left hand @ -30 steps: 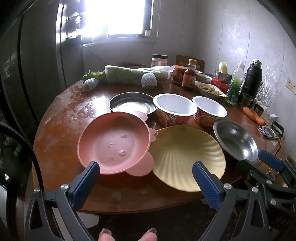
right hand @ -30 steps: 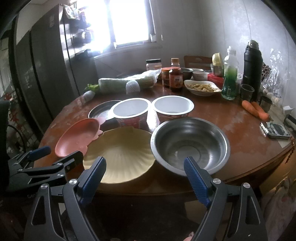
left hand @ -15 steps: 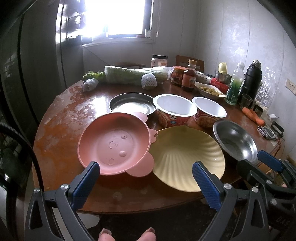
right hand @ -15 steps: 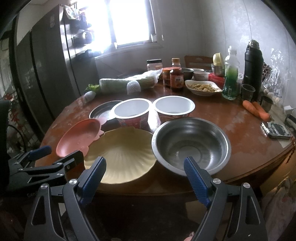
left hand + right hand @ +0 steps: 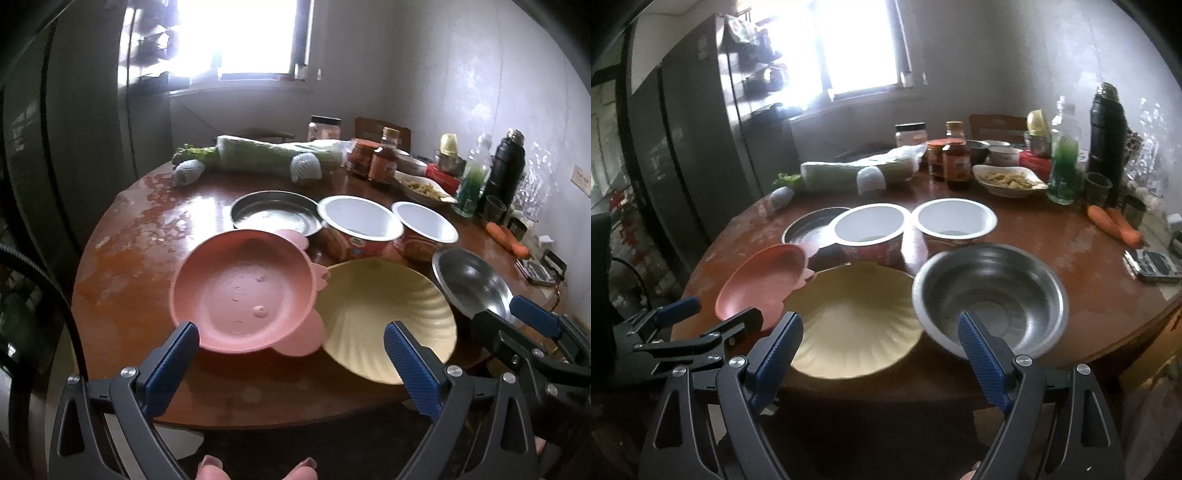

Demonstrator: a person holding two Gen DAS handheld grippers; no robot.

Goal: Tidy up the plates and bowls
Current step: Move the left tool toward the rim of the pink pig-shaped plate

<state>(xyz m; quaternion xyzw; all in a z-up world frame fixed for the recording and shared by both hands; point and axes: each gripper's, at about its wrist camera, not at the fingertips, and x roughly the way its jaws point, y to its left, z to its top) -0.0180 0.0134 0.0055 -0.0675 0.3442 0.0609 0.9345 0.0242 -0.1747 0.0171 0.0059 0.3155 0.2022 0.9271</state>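
A pink animal-shaped plate (image 5: 243,291) (image 5: 764,280) lies at the table's near left, overlapping a yellow shell-shaped plate (image 5: 380,317) (image 5: 853,317). Right of them sits a steel bowl (image 5: 472,284) (image 5: 990,295). Behind stand a flat steel dish (image 5: 273,214) (image 5: 809,229) and two white-lined paper bowls (image 5: 358,221) (image 5: 424,221) (image 5: 871,225) (image 5: 953,218). My left gripper (image 5: 291,347) is open, just short of the pink plate's near rim. My right gripper (image 5: 879,339) is open, its right fingertip (image 5: 971,332) at the steel bowl's near rim. Neither holds anything.
The round wooden table (image 5: 122,266) carries wrapped greens (image 5: 266,158), sauce jars (image 5: 380,162), a dish of food (image 5: 1008,181), a green bottle (image 5: 1062,166), a black flask (image 5: 1106,136), carrots (image 5: 1115,221) and a small scale (image 5: 1152,266) at the back and right.
Both grippers have crept slightly forward toward the dishes; the plates and bowls sit a little nearer the fingertips. Nothing was grasped.
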